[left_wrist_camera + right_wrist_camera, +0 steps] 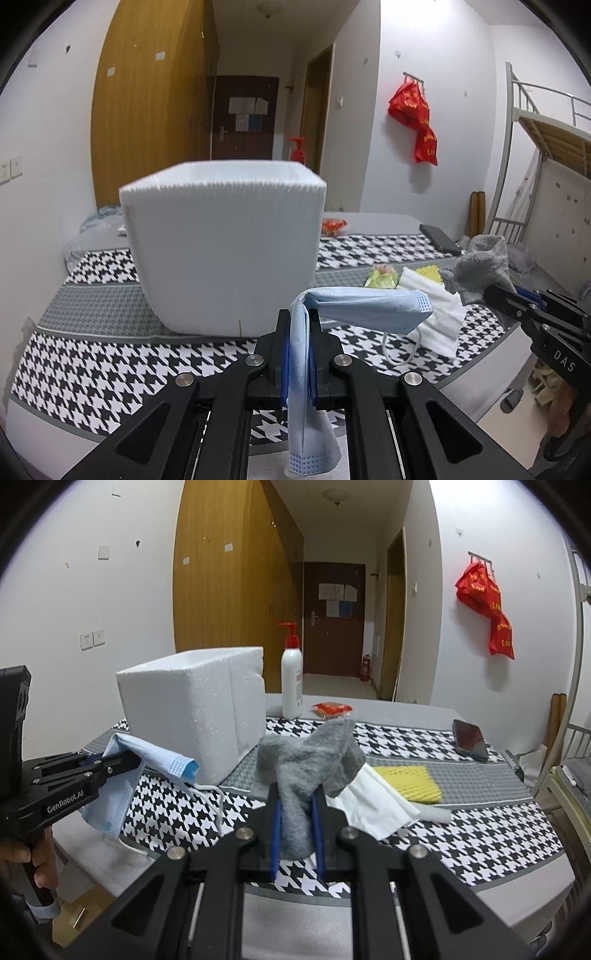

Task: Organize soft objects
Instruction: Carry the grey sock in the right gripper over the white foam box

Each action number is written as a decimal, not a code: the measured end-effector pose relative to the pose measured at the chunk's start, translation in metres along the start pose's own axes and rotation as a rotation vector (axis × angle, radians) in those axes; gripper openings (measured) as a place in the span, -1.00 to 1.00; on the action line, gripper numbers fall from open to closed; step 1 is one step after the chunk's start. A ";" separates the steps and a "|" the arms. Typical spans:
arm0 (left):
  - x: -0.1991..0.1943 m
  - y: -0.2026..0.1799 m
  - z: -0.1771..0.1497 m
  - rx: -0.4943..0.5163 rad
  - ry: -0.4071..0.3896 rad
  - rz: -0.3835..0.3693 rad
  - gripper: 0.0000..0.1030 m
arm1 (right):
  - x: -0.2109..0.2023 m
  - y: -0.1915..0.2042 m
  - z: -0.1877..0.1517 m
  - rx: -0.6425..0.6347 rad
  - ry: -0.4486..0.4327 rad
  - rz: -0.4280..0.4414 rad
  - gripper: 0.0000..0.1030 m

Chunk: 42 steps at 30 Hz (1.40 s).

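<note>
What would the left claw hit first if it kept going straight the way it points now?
Most likely the near wall of the white foam box, which fills the view dead ahead of the left claw. The claw is shut on a blue mask, whose folded end would probably touch first. Depth is uncertain.

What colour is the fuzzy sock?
Grey. The sock shows best in the right wrist view, pinched in the right gripper.

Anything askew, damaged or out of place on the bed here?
Nothing damaged or spilled. A white tissue lies crumpled and skewed over the yellow sponge, beside the white foam box.
</note>
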State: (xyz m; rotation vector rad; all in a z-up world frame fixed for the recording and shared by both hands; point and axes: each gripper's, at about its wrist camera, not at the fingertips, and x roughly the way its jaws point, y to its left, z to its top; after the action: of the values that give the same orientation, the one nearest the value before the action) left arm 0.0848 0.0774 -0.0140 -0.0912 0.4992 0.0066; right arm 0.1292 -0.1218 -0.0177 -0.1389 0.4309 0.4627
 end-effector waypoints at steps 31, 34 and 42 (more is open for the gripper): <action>-0.059 -0.009 0.046 0.097 -0.220 0.057 -0.84 | -0.054 0.010 0.036 -0.045 -0.171 0.000 -0.65; -0.064 -0.009 0.048 0.099 -0.225 0.066 -0.84 | -0.056 0.012 0.039 -0.048 -0.180 0.010 -0.65; -0.077 0.001 0.054 0.089 -0.249 0.106 -0.84 | -0.059 0.024 0.049 -0.075 -0.212 0.047 -0.65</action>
State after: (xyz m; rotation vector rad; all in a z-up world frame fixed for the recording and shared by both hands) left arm 0.0433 0.0841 0.0696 0.0237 0.2546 0.0980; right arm 0.0891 -0.1131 0.0511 -0.1510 0.2088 0.5341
